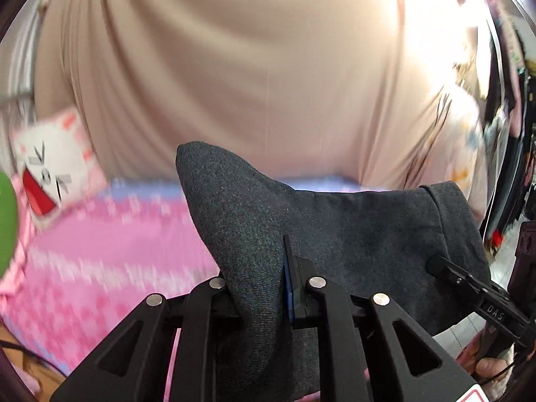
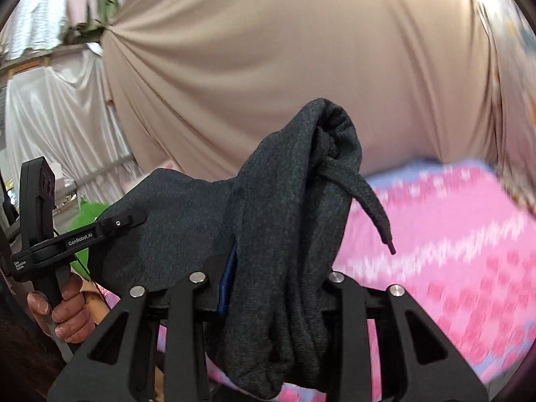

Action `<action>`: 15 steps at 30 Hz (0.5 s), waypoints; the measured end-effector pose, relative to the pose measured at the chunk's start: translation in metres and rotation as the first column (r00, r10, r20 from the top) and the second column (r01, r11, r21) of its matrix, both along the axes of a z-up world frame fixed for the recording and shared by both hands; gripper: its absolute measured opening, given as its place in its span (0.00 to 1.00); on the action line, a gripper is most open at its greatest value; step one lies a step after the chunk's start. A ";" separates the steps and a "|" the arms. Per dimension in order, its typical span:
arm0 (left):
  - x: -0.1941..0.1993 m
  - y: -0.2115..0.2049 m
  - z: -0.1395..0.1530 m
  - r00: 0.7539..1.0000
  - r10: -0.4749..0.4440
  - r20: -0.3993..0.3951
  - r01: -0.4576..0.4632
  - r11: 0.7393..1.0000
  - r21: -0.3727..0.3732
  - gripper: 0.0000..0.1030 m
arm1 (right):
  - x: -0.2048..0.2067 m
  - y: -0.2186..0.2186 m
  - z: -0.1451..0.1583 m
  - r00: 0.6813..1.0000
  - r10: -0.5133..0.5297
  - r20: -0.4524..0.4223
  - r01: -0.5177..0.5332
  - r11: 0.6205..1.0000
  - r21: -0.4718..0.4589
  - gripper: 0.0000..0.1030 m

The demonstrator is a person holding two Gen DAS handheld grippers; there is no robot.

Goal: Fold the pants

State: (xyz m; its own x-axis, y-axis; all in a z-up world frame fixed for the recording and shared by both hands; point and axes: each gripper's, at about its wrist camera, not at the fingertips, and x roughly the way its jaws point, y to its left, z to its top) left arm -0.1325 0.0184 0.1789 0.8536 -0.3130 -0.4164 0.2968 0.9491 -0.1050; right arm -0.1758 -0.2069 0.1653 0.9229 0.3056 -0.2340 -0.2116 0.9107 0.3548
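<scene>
Dark grey pants (image 1: 351, 231) hang stretched between my two grippers above a pink bed. My left gripper (image 1: 264, 284) is shut on one end of the waistband, with cloth bunched between its jaws. My right gripper (image 2: 278, 268) is shut on the other end of the pants (image 2: 294, 201), where the drawstring (image 2: 372, 207) dangles to the right. The right gripper also shows at the right edge of the left wrist view (image 1: 435, 264), clamped on the cloth. The left gripper shows at the left of the right wrist view (image 2: 134, 217), clamped on the cloth too.
A pink patterned bedsheet (image 1: 100, 251) lies below; it also shows in the right wrist view (image 2: 452, 251). A beige curtain (image 1: 251, 67) hangs behind. A white cat-face pillow (image 1: 50, 167) and a green object (image 1: 6, 224) sit at the left. A person's hand (image 2: 67, 308) holds the left gripper's handle.
</scene>
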 end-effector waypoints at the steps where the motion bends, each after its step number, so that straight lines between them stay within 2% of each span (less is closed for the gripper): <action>1: -0.004 0.001 0.014 0.999 0.002 0.052 -0.002 1.000 -0.001 0.13 | 0.000 0.001 0.012 0.999 0.001 0.035 -0.001 1.000 -0.006 0.30; 3: -0.008 0.001 0.035 0.992 0.008 0.125 -0.008 1.000 -0.001 0.13 | 0.000 0.000 0.035 0.994 0.003 0.107 -0.001 1.000 -0.025 0.31; 7: -0.001 0.004 0.076 0.962 0.026 0.270 -0.021 1.000 -0.023 0.15 | 0.013 -0.008 0.070 0.972 -0.001 0.233 0.013 0.999 -0.051 0.31; 10: 0.021 0.005 0.093 0.946 0.039 0.323 -0.024 0.998 -0.050 0.15 | 0.042 -0.016 0.088 0.956 -0.006 0.294 0.023 0.998 -0.057 0.31; 15: 0.076 0.001 0.108 0.928 0.061 0.367 -0.040 0.997 -0.062 0.15 | 0.096 -0.025 0.104 0.944 0.004 0.331 0.019 0.998 -0.068 0.31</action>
